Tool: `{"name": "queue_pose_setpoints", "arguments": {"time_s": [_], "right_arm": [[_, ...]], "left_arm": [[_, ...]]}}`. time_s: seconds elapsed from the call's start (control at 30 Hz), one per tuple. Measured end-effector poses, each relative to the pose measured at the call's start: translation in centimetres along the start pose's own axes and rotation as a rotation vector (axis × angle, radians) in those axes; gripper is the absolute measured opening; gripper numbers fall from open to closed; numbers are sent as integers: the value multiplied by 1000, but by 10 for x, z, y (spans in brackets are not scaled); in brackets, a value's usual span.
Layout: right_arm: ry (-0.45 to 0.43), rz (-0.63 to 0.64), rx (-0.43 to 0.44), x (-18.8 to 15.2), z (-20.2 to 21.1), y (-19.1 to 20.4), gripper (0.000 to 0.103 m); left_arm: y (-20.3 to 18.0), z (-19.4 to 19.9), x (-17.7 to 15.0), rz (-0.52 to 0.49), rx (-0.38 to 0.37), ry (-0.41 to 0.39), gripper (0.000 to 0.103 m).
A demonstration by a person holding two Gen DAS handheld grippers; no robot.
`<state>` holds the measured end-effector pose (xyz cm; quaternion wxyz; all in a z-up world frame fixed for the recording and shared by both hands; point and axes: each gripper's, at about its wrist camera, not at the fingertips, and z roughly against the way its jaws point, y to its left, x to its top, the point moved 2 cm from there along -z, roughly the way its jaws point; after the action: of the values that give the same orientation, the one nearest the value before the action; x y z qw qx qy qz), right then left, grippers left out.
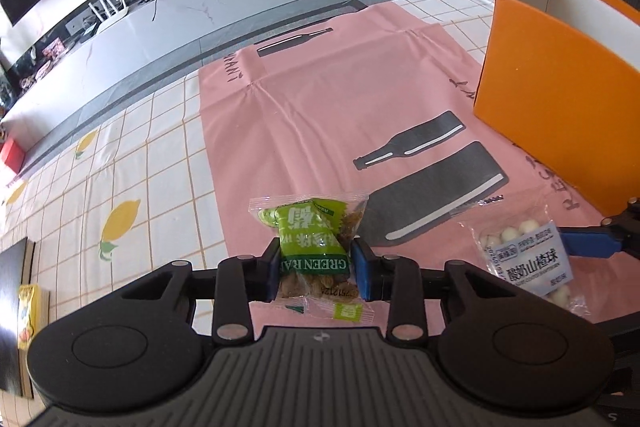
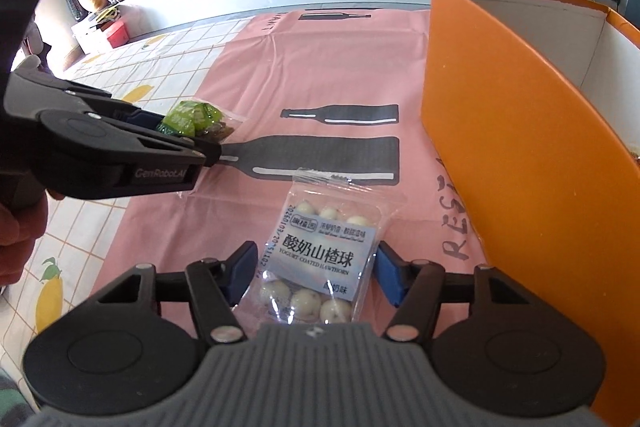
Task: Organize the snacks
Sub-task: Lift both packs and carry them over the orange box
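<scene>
1. Gripping the green raisin packet [image 1: 316, 251] between both blue pads [image 1: 362, 267] of the left gripper [image 1: 316, 269], jaws closed on its middle, just above the pink mat [image 1: 320, 99]. Hard to say whether the packet's lower edge touches the mat.
2. Lying flat on the same mat, near the orange box [image 1: 560, 107]: the yogurt hawthorn packet [image 2: 320, 255], label up, white balls visible through the clear film at both ends.
3. Straddling that packet, the right gripper [image 2: 316, 273], with jaws spread and a blue pad [image 2: 390, 277] on each side. On the left pad's side, unclear whether pad and film touch; a small gap on the right.
4. Cut off by the right edge in both views: the orange box, standing upright and open at the top. Only white inner walls seen from either camera; its floor and any contents hidden behind the near wall.
5. Shown only from the right wrist: the left gripper [image 2: 192, 131] side-on, raisin packet [image 2: 200, 121] poking out past its tips, and part of the holding hand [image 2: 20, 227] at the left edge.
6. Shown only from the left wrist: a yellow snack pack [image 1: 30, 319], half cut off at the left edge and too small to read, on the lemon-print checked tablecloth [image 1: 120, 187] under the mat.
7. Seen from the left wrist, at the right edge: one blue finger [image 1: 588, 245] of the right gripper beside the hawthorn packet [image 1: 524, 259].
</scene>
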<state>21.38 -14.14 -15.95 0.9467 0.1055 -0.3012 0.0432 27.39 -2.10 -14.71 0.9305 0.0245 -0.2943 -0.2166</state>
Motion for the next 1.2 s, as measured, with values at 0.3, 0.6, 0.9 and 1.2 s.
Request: {"name": "queue_pose_setpoints", "arguments": {"time_s": [0.3,0.6,0.9,1.2], "right_arm": [[-37,-23,88,6,39,3,60],[-113,-13,136,19,116,-30,60],[-163,-43,112,32,177,-103,60],[-105,-37,75,43,186,-182,60]], "left_arm": [[-4,58,-5,105,-54,-60,40],[-38,105,21,87,-127,-143,40],[-99,127,64,-4,-244,-203,40],[-168,98,110,-173,-293,-144,40]]}}
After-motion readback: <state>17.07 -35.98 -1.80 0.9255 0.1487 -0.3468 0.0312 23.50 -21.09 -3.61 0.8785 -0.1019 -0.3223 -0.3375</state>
